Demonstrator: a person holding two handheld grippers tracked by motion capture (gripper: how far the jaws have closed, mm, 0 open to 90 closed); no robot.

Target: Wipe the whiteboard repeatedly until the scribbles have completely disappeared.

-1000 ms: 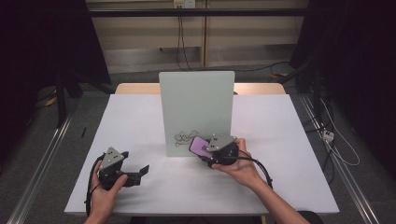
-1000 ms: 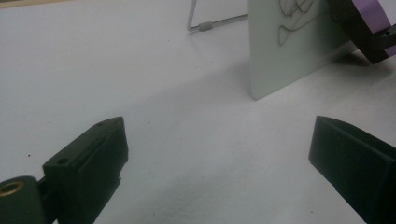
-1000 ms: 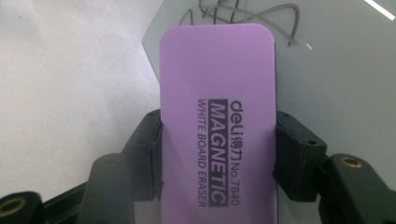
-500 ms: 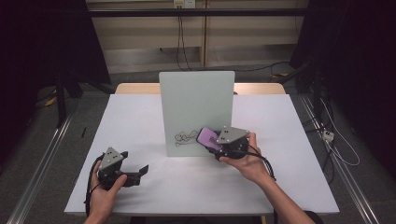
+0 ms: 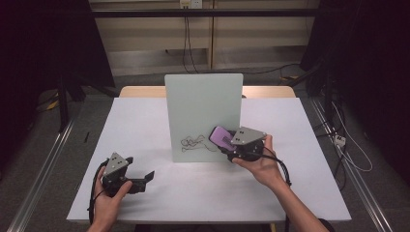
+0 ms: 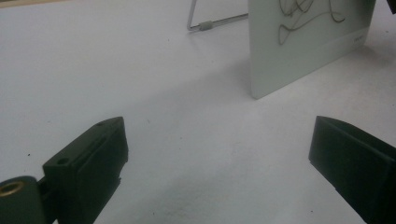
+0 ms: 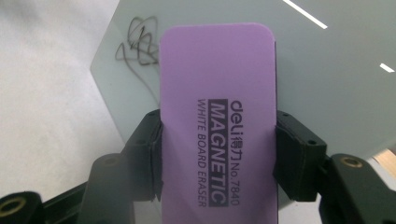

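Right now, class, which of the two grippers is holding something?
The right gripper: its fingers clamp the purple eraser. The left gripper stands open.

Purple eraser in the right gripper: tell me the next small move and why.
Probably ease the purple eraser leftward and flat onto the whiteboard over the black scribble. The right gripper is shut on the eraser, held in front of the board's lower right part, and the scribble is unwiped just to its left. The left gripper rests open on the table, away from the board.
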